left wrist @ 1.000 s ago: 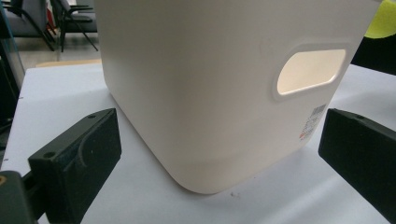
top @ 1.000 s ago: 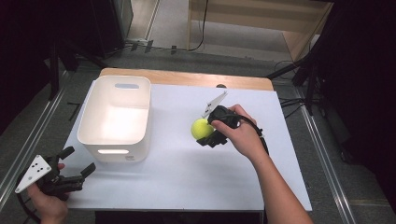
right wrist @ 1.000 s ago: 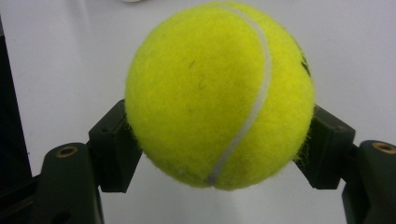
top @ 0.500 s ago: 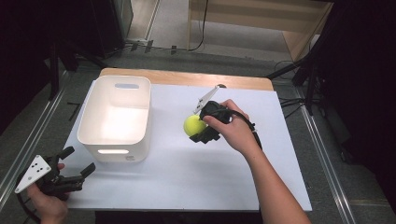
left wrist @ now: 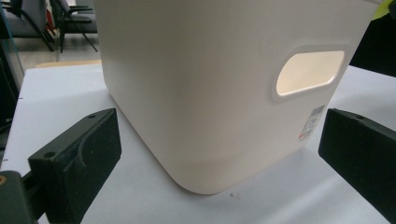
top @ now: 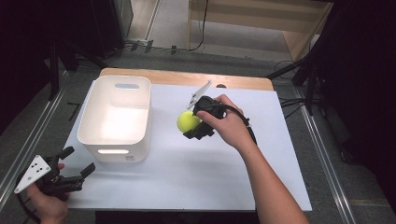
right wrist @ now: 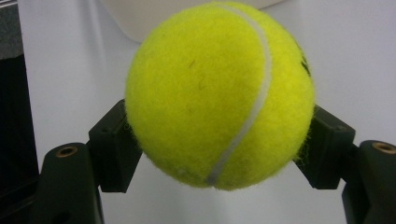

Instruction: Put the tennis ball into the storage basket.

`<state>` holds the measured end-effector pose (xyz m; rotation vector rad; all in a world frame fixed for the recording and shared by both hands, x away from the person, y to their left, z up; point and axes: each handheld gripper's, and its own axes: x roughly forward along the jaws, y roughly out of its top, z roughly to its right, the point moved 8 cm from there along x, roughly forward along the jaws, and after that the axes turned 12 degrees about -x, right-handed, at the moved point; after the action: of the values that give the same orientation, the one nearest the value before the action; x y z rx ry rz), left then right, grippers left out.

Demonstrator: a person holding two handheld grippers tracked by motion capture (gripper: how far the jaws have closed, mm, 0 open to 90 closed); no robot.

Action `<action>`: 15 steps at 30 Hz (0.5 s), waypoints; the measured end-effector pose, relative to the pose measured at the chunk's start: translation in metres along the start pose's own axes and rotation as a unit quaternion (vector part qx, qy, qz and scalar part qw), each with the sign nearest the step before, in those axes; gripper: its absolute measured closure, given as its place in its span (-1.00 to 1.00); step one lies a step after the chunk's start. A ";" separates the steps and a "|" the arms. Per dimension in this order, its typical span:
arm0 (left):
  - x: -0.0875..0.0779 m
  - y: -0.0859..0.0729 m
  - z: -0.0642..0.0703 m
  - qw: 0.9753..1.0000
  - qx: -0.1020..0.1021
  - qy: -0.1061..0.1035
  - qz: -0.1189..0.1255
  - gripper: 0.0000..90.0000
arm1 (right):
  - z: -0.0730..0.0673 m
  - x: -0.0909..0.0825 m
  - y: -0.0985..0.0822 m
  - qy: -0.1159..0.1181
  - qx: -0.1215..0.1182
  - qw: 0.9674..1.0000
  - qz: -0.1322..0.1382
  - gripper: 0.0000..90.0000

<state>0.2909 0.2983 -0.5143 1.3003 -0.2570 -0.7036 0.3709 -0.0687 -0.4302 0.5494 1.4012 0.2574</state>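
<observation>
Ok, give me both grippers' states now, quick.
Left gripper: open, holding nothing, jaws apart in front of the white bin.
Right gripper: shut on the tennis ball, beside the bin.

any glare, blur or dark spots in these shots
High view: the white bin glows overexposed inside, surroundings fall nearly black. Left gripper view: the bin's handle cutout is blown out, near jaws soft. Right gripper view: the tennis ball is evenly lit and sharp, jaws slightly blurred.
</observation>
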 end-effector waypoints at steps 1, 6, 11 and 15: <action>0.000 0.000 0.000 1.000 0.000 0.000 0.000 -1.00 | 0.000 0.000 0.001 0.002 -0.001 1.000 0.001 -0.46; 0.000 0.000 0.000 1.000 0.000 0.000 0.000 -1.00 | 0.002 0.002 0.006 0.004 -0.004 1.000 0.000 -0.46; 0.000 0.000 0.000 1.000 0.000 0.000 0.000 -1.00 | 0.003 0.003 0.014 0.005 -0.010 1.000 0.006 -0.46; 0.000 0.000 0.000 1.000 -0.001 0.000 0.000 -1.00 | 0.004 0.003 0.019 0.005 -0.010 1.000 0.003 -0.46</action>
<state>0.2907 0.2983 -0.5143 1.2979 -0.2569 -0.7034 0.3778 -0.0515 -0.4228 0.5366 1.4064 0.2792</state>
